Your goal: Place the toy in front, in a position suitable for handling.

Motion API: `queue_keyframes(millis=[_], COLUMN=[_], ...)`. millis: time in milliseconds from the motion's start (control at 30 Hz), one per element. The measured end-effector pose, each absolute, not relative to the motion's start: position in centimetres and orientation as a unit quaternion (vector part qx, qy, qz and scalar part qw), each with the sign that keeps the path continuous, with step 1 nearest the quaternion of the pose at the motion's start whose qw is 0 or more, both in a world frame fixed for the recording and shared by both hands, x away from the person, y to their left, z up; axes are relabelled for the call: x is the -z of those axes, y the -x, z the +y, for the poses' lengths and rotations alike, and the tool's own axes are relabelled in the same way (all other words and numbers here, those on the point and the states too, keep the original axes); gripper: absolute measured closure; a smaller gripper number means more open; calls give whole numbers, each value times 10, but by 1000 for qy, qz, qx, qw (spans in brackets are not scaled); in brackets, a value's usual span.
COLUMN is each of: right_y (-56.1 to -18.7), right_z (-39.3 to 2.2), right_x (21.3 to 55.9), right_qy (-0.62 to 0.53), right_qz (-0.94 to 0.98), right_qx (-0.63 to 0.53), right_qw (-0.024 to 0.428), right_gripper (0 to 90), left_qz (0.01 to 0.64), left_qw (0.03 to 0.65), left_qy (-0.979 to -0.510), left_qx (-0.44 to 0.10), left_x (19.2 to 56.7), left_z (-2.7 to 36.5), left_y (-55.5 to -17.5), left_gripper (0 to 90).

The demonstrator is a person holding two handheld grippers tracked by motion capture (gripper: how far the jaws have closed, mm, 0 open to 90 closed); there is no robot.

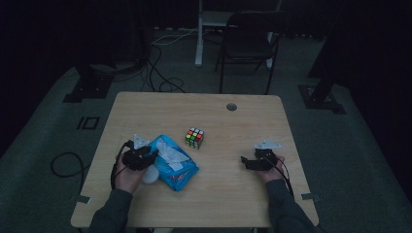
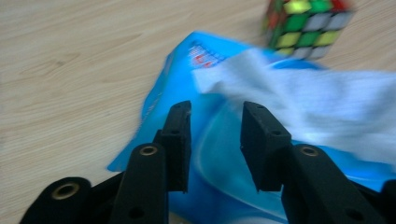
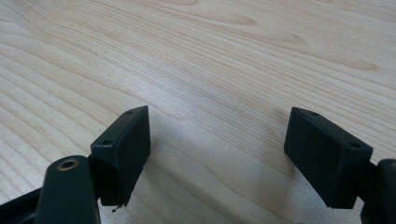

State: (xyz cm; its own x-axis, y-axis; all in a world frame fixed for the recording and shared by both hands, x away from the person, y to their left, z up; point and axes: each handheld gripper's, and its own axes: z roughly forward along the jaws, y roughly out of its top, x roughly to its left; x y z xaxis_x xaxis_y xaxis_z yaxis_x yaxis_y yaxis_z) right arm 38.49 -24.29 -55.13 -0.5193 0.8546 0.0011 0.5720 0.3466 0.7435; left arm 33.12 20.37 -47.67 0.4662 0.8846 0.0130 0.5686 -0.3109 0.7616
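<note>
Just beyond the tips of the left gripper (image 2: 214,112), whose jaws stand part open with nothing pressed between them, a blue wipes pack (image 2: 219,154) lies flat on the table (image 2: 70,56), a white wipe (image 2: 322,107) drawn from its top. Soft, light, crinkly and probably slippery film is judged a poor purchase, so the limp, tearable wipe's free edge is best pinched. Blue film between the jaws is seen from the left gripper view, while from the high view the right gripper (image 1: 244,162) is shown open over bare wood, well apart, and a colour cube (image 1: 194,138) beyond the pack.
</note>
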Motion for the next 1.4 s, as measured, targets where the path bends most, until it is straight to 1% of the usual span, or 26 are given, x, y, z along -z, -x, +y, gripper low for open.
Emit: queue_keyframes(millis=[133, 200, 333, 433, 467, 500, 533, 600, 700, 767, 833, 933, 1067, 1267, 1400], right_y=[-385, -385, -385, -385, -385, -385, -385, -385, -385, -385, -385, -385, -385, -385, -385], right_z=[-243, -243, -243, -243, -243, -243, -243, -243, -243, -243, -243, -243, -243, -243, -243], right_x=[551, 551, 551, 551, 551, 551, 551, 551, 551, 551, 551, 551, 551, 551, 551], right_qy=[-448, -448, -448, -448, -448, -448, -448, -448, -448, -448, -448, -448, -448, -448, -448], right_qz=[796, 796, 796, 796, 796, 796, 796, 796, 796, 796, 796, 796, 796, 796, 796], right_qx=[-355, -355, -355, -355, -355, -355, -355, -355, -355, -355, -355, -355, -355, -355, -355], right_qw=[199, 199, 199, 199, 199, 199, 199, 199, 199, 199, 199, 199, 199, 199, 199], right_gripper=[226, 227, 226, 227, 226, 227, 227, 227, 227, 227, 226, 226, 226, 226, 226], left_qz=[443, 431, 397, 380, 377, 374, 370, 366, 374, 376, 372, 378, 401, 436, 448], left_qw=[381, 403, 422, 410, 407, 401, 382, 364, 349, 344, 332, 323, 308, 292, 291], left_qy=[-782, -781, -793, -806, -810, -813, -820, -826, -828, -829, -832, -831, -821, -799, -790], left_qx=[-216, -205, -191, -193, -189, -195, -215, -226, -231, -231, -242, -248, -267, -294, -301], left_x=[467, 463, 459, 465, 468, 470, 475, 479, 484, 486, 487, 487, 488, 488, 489], left_z=[191, 182, 163, 147, 144, 141, 136, 134, 136, 138, 138, 146, 163, 188, 198], left_y=[-308, -295, -277, -268, -266, -264, -261, -260, -260, -261, -260, -259, -261, -275, -285], left_gripper=[623, 621, 609, 610, 623, 635, 647, 678, 759, 774, 793, 797, 795, 783, 768])
